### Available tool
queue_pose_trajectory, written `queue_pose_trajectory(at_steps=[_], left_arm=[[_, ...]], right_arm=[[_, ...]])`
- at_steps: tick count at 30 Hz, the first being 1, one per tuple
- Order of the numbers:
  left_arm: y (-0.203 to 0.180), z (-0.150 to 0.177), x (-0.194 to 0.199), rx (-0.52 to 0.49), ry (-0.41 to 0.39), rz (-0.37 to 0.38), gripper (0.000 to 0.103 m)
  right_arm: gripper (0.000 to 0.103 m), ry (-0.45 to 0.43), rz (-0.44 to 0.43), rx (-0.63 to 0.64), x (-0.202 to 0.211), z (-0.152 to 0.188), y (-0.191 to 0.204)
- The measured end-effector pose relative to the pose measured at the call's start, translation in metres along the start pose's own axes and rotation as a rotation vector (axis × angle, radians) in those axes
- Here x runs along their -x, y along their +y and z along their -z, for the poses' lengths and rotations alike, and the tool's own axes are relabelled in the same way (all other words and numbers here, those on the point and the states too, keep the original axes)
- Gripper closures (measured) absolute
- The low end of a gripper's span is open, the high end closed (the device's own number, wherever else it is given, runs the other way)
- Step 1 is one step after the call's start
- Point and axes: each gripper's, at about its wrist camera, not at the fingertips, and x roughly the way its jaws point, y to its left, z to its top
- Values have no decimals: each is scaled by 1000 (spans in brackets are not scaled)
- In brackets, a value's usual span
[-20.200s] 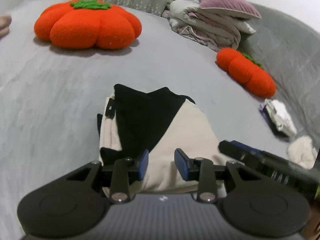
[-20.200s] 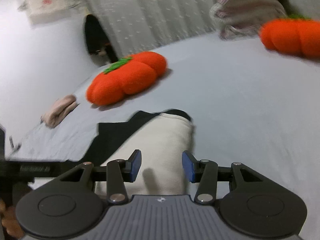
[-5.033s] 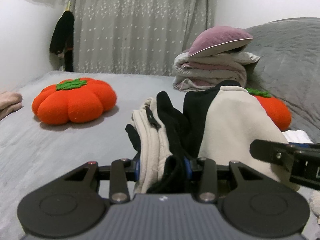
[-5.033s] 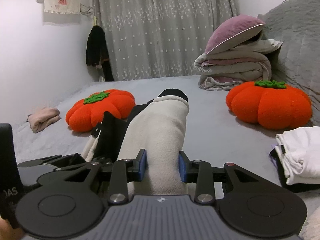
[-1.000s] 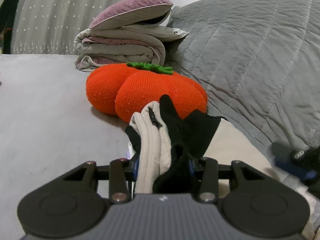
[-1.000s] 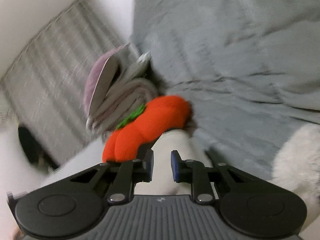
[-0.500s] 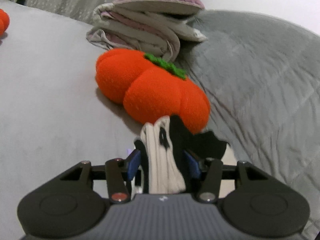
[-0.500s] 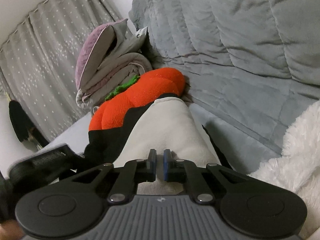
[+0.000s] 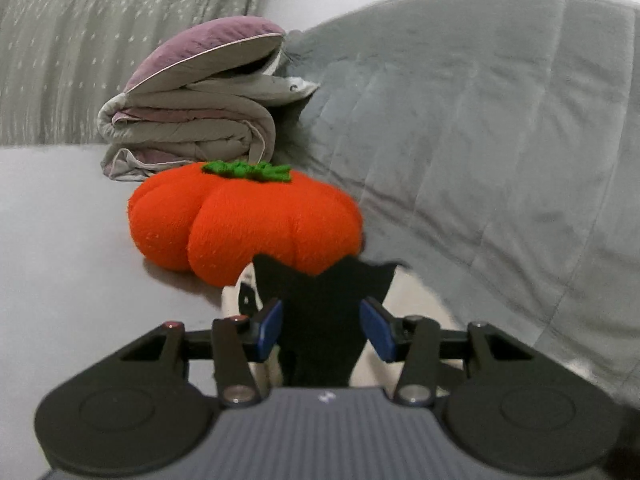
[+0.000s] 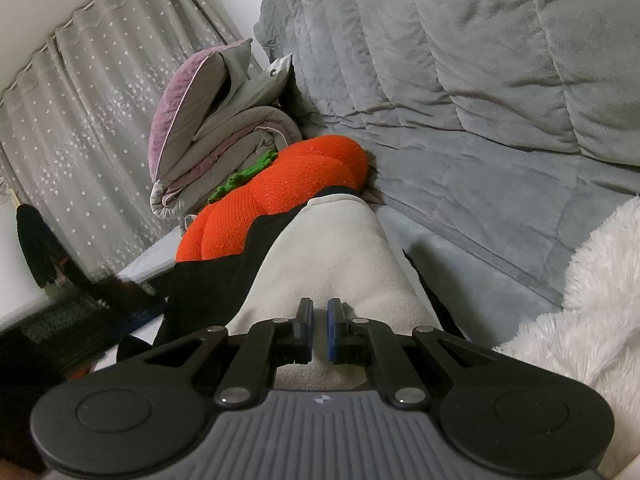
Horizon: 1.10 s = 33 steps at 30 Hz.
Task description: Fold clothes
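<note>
Grey bed (image 9: 60,248): smooth pale sheet, flat, running back to a star-dotted grey curtain (image 10: 92,120) and a white wall.
Quilted blanket (image 9: 500,152): grey, soft, stitched in broad panels, banked up along the bed's right side.
Pumpkin cushion (image 9: 244,220): orange plush, lobed, green knitted stalk on top, near the bed's right edge, just beyond the garment.
Folded bedding (image 9: 188,136): grey and mauve quilt in a rolled stack behind the pumpkin cushion, a mauve pillow (image 9: 204,52) tilted on top.
White fluff (image 10: 592,300): shaggy white pile at the right of the right wrist view.
Folded garment (image 10: 328,260): fleece, cream with black panels, a compact folded bundle lying by the bed's right edge between the pumpkin cushion and the quilted blanket; far end touching or almost touching the cushion, cannot tell which.
Long axis: from the tools straight away toward the pumpkin cushion, black collar end farthest.
Left tool (image 9: 324,326): blue-padded fingers spread apart either side of the black fold, not visibly pressing it.
Right tool (image 10: 318,330): fingers drawn almost together, a narrow slit between them, over the cream near edge; whether cloth is pinched, cannot tell.
</note>
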Motion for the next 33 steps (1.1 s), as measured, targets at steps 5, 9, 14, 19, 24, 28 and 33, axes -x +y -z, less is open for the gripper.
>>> queue_pose_trajectory(at_steps=[5, 9, 14, 19, 24, 28, 33], left_arm=[[-1, 12, -13, -57, 35, -85, 58], [8, 17, -14, -26, 45, -71, 57], [12, 24, -13, -23, 36, -63, 57], [21, 29, -19, 20, 31, -43, 57], [27, 34, -20, 46, 30, -33, 56], [27, 34, -21, 47, 34, -38, 56], [26, 34, -23, 41, 41, -46, 56]], right_arm=[[98, 2, -13, -20, -3, -1, -3], [98, 5, -15, -17, -4, -1, -3], [99, 6, -9, -20, -6, -1, -3], [101, 6, -6, -25, -10, 0, -5], [103, 10, -4, -27, -13, 1, -7], [103, 14, -2, -29, -15, 2, -8], [103, 16, 0, -34, -17, 3, -9]])
